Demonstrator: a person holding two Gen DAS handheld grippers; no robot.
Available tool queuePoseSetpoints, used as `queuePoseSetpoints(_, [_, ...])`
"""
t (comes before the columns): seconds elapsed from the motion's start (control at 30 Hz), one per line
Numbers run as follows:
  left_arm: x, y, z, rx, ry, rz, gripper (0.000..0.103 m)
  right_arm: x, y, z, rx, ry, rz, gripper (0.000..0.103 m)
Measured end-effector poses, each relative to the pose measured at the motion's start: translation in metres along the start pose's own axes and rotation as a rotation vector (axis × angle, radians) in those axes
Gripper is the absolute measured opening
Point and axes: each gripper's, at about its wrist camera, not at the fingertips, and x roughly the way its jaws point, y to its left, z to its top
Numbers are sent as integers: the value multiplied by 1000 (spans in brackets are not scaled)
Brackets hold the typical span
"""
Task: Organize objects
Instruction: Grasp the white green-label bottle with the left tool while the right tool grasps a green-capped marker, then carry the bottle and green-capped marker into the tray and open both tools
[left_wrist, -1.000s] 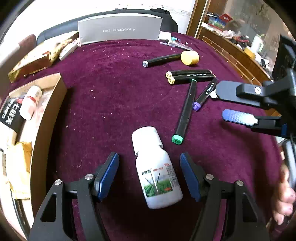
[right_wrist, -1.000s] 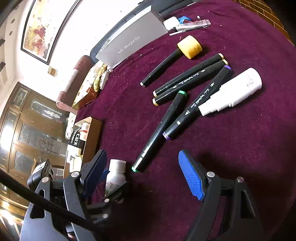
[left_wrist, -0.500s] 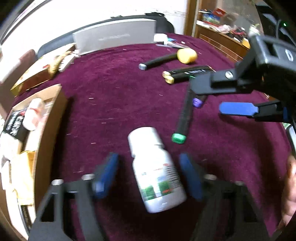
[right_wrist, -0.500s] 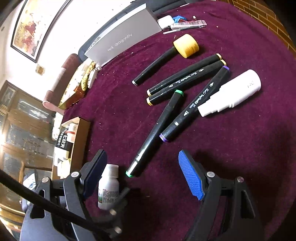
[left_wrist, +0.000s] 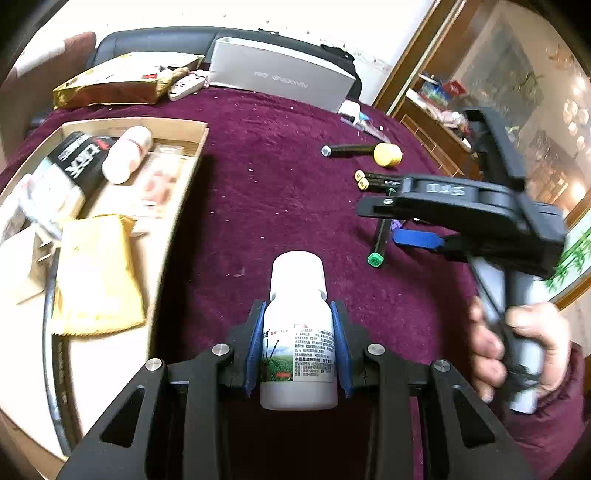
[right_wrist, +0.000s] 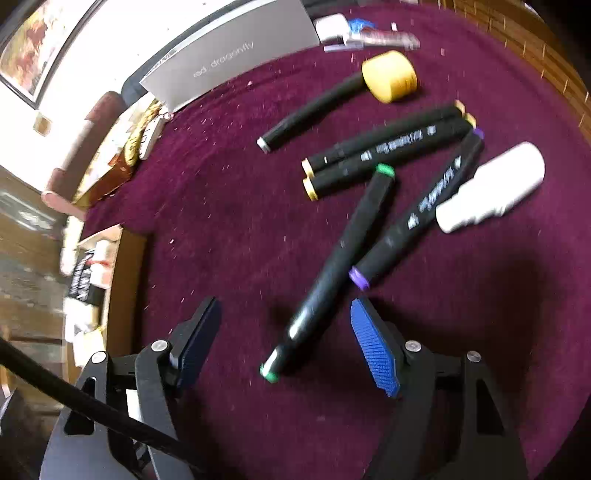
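My left gripper (left_wrist: 298, 347) is shut on a white bottle with a green label (left_wrist: 298, 332), held above the purple cloth. My right gripper (right_wrist: 286, 347) is open, its blue pads either side of the near end of a green-capped black marker (right_wrist: 334, 269). It also shows in the left wrist view (left_wrist: 415, 225). Beside that marker lie a purple-capped marker (right_wrist: 417, 218), two yellow-capped markers (right_wrist: 384, 155), a yellow-headed mallet (right_wrist: 388, 75) and a white bottle (right_wrist: 491, 188).
An open cardboard box (left_wrist: 173, 206) with packets and a small bottle (left_wrist: 127, 153) sits at the left. A grey box (left_wrist: 280, 79) and a gold packet (left_wrist: 122, 83) stand at the far edge. A wooden table rim (right_wrist: 546, 62) runs at the right.
My left gripper closed on the white labelled bottle, lifted it and swung toward the box. My right gripper moved forward over the green-capped marker.
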Motion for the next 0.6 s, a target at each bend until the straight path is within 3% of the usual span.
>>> queuePoseSetpoints(0.17, [-14, 10, -3, -13, -19, -26, 29, 8, 15, 4, -40, -50, -129, 67])
queuePoseSetpoints(0.4, [-28, 31, -12, -55, -31, -48, 29, 12, 22, 3, -60, -133, -367, 15])
queuePoseSetpoints(0.53, [-40, 39, -16, -66, -57, -51, 29, 6, 17, -1, -56, -134, -359, 12])
queuePoseSetpoints(0.6, [-47, 42, -19, -75, -73, -47, 29, -2, 10, -6, -32, -121, -304, 12])
